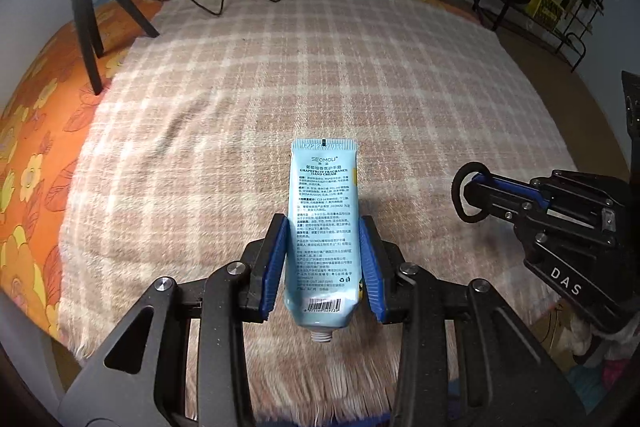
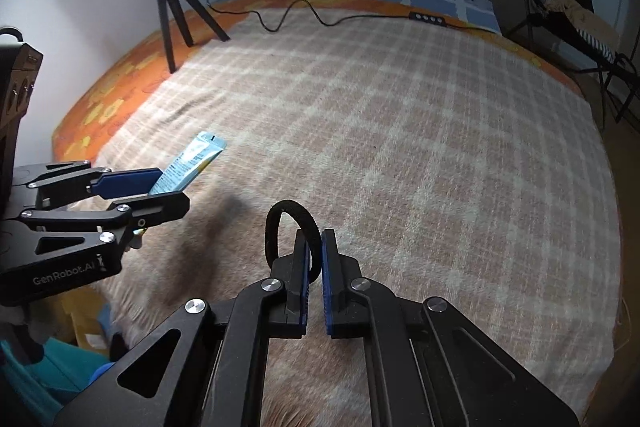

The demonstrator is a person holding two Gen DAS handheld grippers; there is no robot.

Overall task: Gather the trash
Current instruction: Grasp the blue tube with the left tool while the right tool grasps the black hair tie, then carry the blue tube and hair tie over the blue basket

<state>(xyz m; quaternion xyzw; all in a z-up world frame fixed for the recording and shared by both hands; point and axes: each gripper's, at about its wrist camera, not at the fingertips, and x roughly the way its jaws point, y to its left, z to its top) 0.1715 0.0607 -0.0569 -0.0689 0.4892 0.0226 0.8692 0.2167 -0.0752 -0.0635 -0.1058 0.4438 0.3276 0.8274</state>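
Two tools, each clamped on one piece of trash above the bed.

The left tool (image 1: 324, 263) has its blue pads pressed against the sides of a pale blue plastic hand-cream tube (image 1: 322, 223), which has no cap, its threaded neck toward the camera and its crimped end toward the far side. The right tool (image 2: 315, 263) has its pads almost together, pinching a black fabric hair loop (image 2: 276, 227) that arcs up past the fingertips. Both are held over the near edge of a beige-and-white checked woollen blanket (image 2: 420, 147). At the far left, a lit ring light on a black tripod (image 2: 172, 3) stands on the orange floral sheet (image 1: 36, 131).
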